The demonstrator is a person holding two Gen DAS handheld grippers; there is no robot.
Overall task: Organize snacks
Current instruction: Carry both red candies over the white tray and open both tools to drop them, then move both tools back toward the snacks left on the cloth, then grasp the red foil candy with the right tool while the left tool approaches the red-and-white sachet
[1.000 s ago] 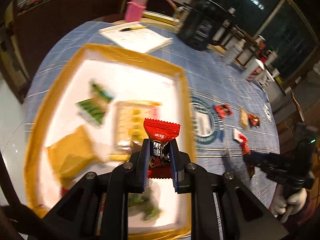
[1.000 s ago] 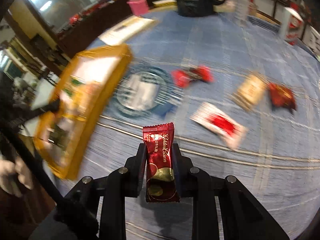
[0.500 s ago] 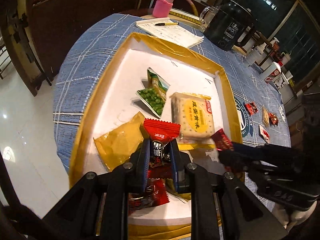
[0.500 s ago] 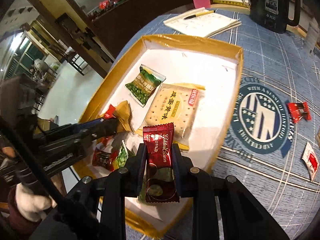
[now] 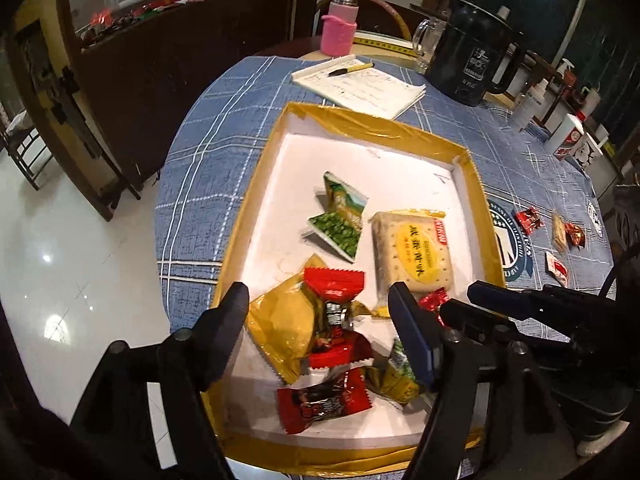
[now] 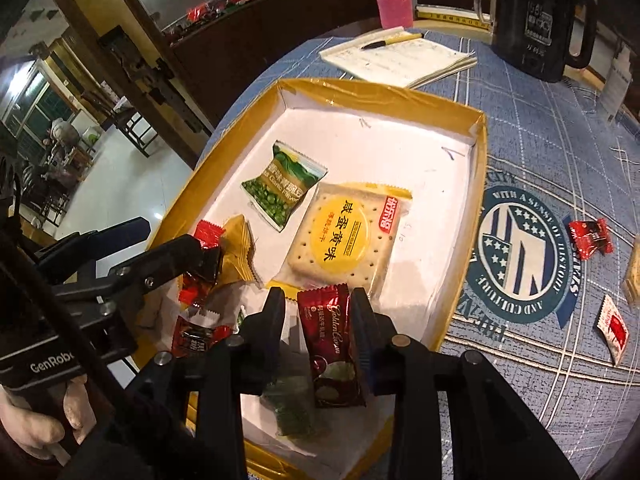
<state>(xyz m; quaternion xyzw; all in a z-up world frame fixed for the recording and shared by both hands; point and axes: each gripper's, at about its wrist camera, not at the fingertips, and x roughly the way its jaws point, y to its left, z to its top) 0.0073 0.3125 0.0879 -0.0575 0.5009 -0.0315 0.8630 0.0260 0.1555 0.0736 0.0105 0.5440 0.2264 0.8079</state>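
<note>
I judge the job over half done. My left gripper [image 5: 320,312] stands wide apart, its red candy [image 5: 334,312] loose in the tray [image 5: 376,124]. My right gripper [image 6: 318,320] is parted, the dark-red packet [image 6: 332,344] between its fingers, grip uncertain. Tray count: about seven snacks. Four remain on the tablecloth [image 6: 540,128], far right.

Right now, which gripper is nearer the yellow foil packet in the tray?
Left gripper: its open jaws hang over the yellow foil packet. The right gripper sits off to its right, by the cracker pack.
</note>
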